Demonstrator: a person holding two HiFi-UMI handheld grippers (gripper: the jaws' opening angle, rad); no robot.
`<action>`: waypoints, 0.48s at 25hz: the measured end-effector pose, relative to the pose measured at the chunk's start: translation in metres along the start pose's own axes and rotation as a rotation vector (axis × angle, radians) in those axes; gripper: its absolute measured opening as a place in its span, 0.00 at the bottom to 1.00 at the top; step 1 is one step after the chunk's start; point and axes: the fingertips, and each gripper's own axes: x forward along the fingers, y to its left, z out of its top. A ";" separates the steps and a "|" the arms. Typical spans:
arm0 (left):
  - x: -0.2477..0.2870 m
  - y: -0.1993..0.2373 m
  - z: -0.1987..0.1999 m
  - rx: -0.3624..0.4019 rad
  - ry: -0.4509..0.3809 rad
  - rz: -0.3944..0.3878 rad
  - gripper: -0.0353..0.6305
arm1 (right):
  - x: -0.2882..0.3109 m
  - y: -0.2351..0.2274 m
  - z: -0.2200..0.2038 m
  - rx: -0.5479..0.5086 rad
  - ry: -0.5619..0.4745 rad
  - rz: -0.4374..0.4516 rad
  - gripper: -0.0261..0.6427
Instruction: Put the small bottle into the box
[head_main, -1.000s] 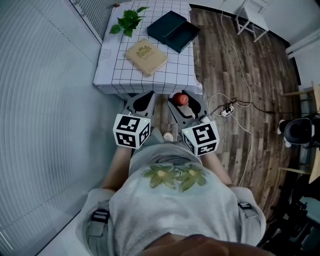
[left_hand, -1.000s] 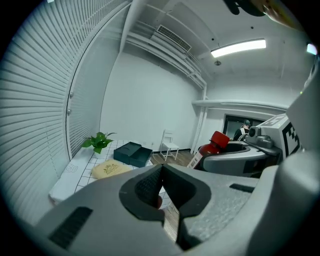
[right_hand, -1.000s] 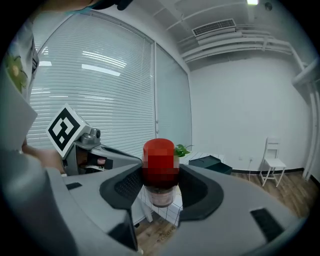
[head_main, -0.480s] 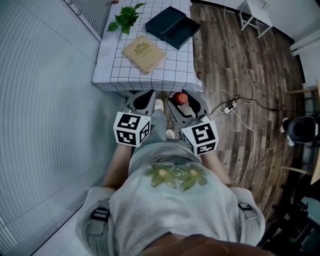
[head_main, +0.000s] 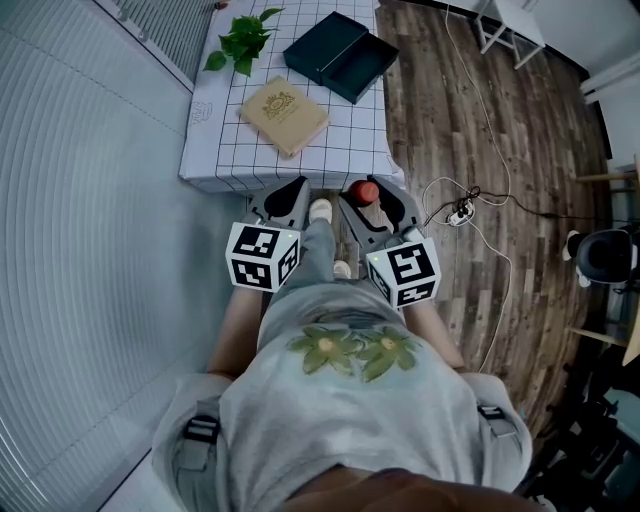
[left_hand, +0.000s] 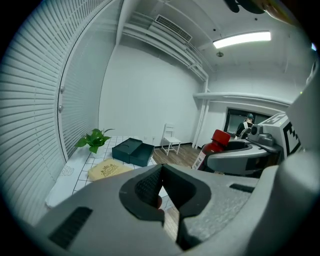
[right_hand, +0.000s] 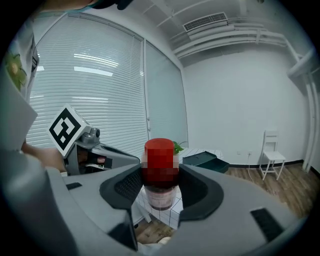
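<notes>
A small dark bottle with a red cap (head_main: 363, 191) is clamped upright in my right gripper (head_main: 372, 203), just off the near edge of the table (head_main: 345, 150). The right gripper view has that bottle (right_hand: 160, 175) filling the gap of my right gripper (right_hand: 160, 187). The open dark box (head_main: 340, 56) lies at the table's far right, and it shows small behind the bottle as the dark box (right_hand: 205, 161). My left gripper (head_main: 290, 198) is beside the right one. The left gripper view has my left gripper (left_hand: 161, 187) shut, with nothing in it.
On the grid-cloth table lie a tan flat box (head_main: 284, 114) and a potted plant (head_main: 238, 40). Window blinds (head_main: 80, 200) run along the left. White cables and a power strip (head_main: 457, 212) lie on the wood floor at right, with a white chair (head_main: 510, 22) beyond.
Both grippers have edged a little forward toward the table's near edge, the bottle still held. The person's light shoe has come forward between them.
</notes>
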 end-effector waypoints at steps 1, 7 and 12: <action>0.004 0.005 0.003 -0.003 -0.001 0.002 0.06 | 0.006 -0.003 0.002 -0.002 0.001 0.002 0.37; 0.037 0.035 0.025 -0.025 -0.014 -0.002 0.06 | 0.046 -0.024 0.018 -0.019 0.012 0.009 0.37; 0.064 0.058 0.045 -0.031 -0.018 -0.014 0.06 | 0.079 -0.047 0.035 -0.032 0.019 0.002 0.36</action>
